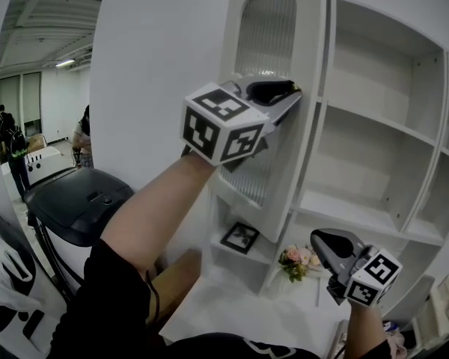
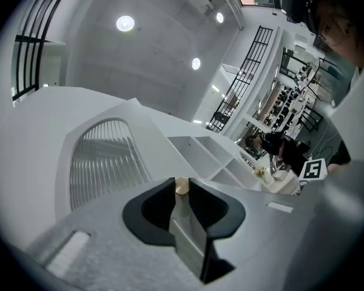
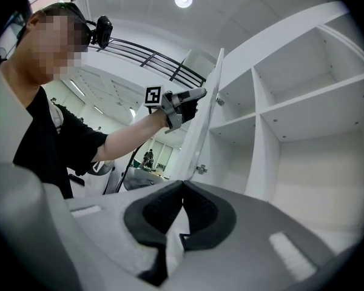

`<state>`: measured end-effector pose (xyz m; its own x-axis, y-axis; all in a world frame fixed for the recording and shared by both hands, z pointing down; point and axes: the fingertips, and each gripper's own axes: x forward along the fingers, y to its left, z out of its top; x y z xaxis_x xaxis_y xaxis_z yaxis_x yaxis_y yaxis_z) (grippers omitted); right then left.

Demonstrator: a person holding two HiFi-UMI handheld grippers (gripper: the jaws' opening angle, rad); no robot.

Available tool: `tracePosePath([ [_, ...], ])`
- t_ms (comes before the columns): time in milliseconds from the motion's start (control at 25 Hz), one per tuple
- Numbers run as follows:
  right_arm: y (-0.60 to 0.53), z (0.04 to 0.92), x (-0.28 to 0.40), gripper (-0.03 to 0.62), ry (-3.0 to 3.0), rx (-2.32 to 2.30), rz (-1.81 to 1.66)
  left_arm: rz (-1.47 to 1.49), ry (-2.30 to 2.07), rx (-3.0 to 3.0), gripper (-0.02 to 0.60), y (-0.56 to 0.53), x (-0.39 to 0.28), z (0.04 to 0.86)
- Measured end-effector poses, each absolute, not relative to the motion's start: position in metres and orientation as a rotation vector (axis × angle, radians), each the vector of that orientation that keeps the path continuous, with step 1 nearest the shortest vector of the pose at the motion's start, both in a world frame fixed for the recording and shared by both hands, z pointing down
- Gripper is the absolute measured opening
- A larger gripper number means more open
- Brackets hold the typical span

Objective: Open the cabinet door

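The white cabinet door (image 1: 266, 43), with an arched ribbed-glass panel, stands swung out from the cabinet (image 1: 374, 126). My left gripper (image 1: 292, 96) is raised to the door's free edge. In the left gripper view its jaws (image 2: 181, 180) are shut on the small brass door knob (image 2: 181, 188). My right gripper (image 1: 319, 239) hangs low at the right, apart from the door. Its jaws (image 3: 182, 185) are shut with nothing between them. In the right gripper view the door (image 3: 203, 132) shows edge-on, with a hinge (image 3: 201, 169) and my left gripper (image 3: 194, 96) on it.
Open white shelves (image 1: 352, 200) fill the cabinet's right side. A small bunch of flowers (image 1: 298, 260) and a square marker tag (image 1: 241, 237) sit low by the cabinet. A black-lidded machine (image 1: 78, 200) stands at the left, a cardboard box (image 1: 176, 275) beside it. People stand far left.
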<state>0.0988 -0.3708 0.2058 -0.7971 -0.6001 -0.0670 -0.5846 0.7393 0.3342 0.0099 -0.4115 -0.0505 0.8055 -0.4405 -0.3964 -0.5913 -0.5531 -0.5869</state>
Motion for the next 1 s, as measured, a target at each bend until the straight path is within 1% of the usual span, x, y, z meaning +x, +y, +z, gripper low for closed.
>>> tracePosePath([
  [480,-0.368,0.210,0.058,-0.005,-2.916,0.922,-0.517,0.325,0.685,-2.305,0.080,-0.380,-0.040,-0.053],
  [1000,-0.359,0.215,-0.006,-0.005,-2.958,0.860,-0.509,0.392,0.607,-2.378,0.086,-0.356,-0.111,-0.055],
])
